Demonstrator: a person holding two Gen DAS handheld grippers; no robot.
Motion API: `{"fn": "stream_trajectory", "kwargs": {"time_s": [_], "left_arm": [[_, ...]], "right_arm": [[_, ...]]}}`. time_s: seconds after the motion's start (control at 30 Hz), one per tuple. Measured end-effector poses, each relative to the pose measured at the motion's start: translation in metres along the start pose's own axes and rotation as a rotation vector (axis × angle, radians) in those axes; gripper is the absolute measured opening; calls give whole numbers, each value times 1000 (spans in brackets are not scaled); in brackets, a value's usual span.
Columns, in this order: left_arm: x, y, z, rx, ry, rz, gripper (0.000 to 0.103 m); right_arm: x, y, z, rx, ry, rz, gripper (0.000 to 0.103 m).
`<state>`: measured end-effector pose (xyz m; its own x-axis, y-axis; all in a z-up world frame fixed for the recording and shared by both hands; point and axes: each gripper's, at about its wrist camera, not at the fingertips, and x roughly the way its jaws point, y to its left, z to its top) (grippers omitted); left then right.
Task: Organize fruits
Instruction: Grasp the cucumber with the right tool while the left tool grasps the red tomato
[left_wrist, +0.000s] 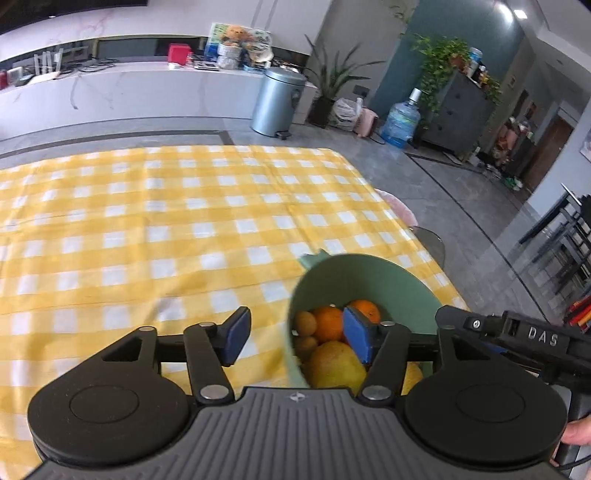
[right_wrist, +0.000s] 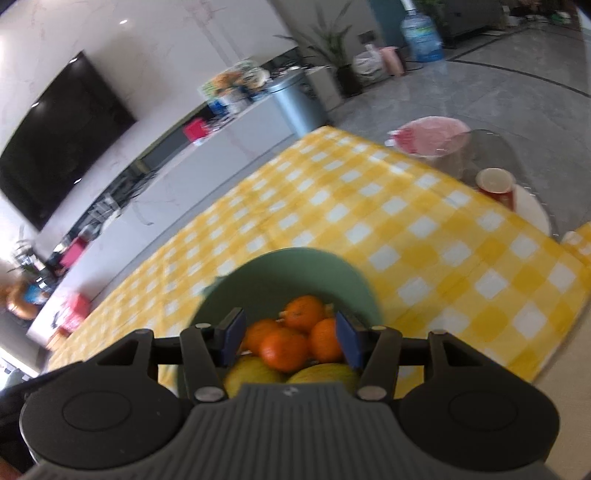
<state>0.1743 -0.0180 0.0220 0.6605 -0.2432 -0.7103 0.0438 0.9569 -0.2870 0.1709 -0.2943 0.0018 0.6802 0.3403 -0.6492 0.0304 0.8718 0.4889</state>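
Looking along the left gripper (left_wrist: 297, 339), its blue pads (left_wrist: 236, 334) were seen standing well apart, with nothing pressed between them; the bowl's near wall rose between the two fingers, one pad over the cloth and the other over the fruit. At the right edge of that view part of the right gripper (right_wrist: 291, 336) and a fingertip of the person's hand (left_wrist: 578, 434) were caught. In the right wrist view that gripper's jaws were held apart above the bowl, framing the oranges; whether the pads touched any fruit could not be told, as the picture was blurred.

The fruits were gathered in a pale green bowl (left_wrist: 369, 280), which was set on the yellow-and-white checked tablecloth (left_wrist: 166, 221) near its right-hand edge. The bowl was deep and matt, with a small lip jutting from its rim. Inside, several bright oranges (right_wrist: 284, 349) were piled on top, two larger yellow-green fruits (right_wrist: 251, 374) were lying nearest the cameras, and small brown fruits (left_wrist: 306, 322) were tucked against the left wall.

Beyond the cloth's edge a red cup (right_wrist: 496, 184) and a pink basin (right_wrist: 430, 138) were seen on a glass surface. Farther off, a grey pedal bin (left_wrist: 279, 101), a water bottle (left_wrist: 400, 122), potted plants and a long white counter (left_wrist: 122, 88) were visible
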Motion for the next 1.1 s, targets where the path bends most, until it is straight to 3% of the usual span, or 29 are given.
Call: {"fn": "stream_trajectory", "kwargs": {"time_s": [0.23, 0.43, 0.73, 1.0, 1.1], "left_arm": [[-30, 22, 0, -58, 20, 86, 71], [-58, 42, -15, -39, 76, 144, 75], [-74, 77, -60, -31, 157, 283, 75], [-50, 111, -90, -71, 255, 249, 73], [-41, 124, -99, -77, 268, 197, 72]], "right_arm": [[11, 35, -8, -95, 44, 90, 52], [10, 64, -15, -183, 46, 156, 52], [23, 141, -58, -497, 197, 330, 52], [81, 175, -93, -597, 360, 243, 53], [109, 181, -106, -647, 400, 157, 70]]}}
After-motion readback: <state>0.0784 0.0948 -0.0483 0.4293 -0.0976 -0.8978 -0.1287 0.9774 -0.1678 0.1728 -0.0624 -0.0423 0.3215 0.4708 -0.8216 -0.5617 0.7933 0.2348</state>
